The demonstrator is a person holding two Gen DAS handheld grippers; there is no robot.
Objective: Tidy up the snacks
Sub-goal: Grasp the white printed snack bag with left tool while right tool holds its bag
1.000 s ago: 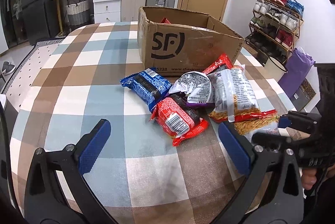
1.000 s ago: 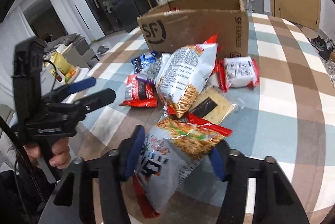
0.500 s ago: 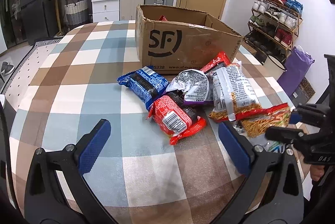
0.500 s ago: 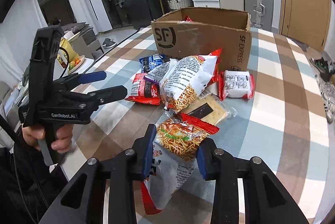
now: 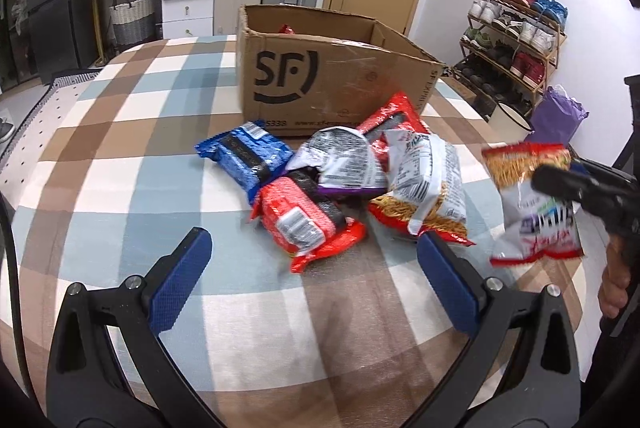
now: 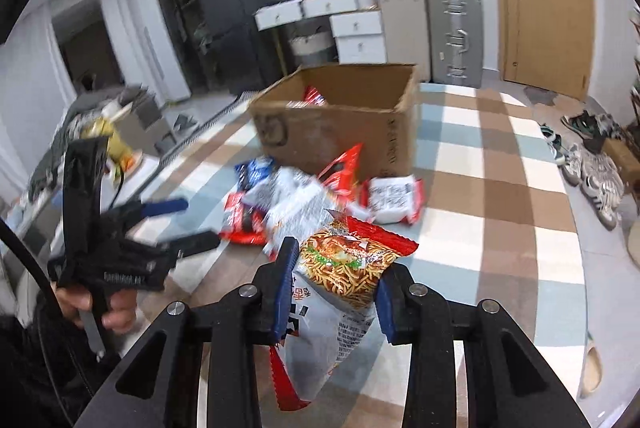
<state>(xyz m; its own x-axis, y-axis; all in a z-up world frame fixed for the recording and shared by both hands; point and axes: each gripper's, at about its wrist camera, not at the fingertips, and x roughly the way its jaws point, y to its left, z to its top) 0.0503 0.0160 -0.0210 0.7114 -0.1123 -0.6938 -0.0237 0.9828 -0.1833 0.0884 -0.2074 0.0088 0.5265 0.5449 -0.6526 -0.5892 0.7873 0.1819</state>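
Noodle-snack bag (image 6: 344,280) hangs clamped in my right claw (image 6: 334,292), pads pressed on either flank of it, top seam up and its long axis running down toward the worktop (image 6: 500,228). The jaws have just been closing on it, and in the left wrist view the bag (image 5: 532,204) is clear of the cloth, off to the right of the heap. What matters for the coming move, as I judge it, is where the SF cardboard box (image 6: 336,124) lies from that claw: straight ahead and a little to the left, beyond the pile, its open mouth facing up and its near wall standing between me and the inside. A red packet or two already shows in there. So the bag must go forward over the remaining packets and clear that near rim before I let go; hanging long as it does, its lower end is the part likely to catch.

My left claw (image 5: 316,280) hangs low over the worktop with its jaws wide apart and nothing between them. It is the nearer one to the heap, with the red packet (image 5: 304,224) just ahead of its fingertips, the blue packet (image 5: 244,156) behind that, and the white noodle bag (image 5: 424,188) lying to the right.
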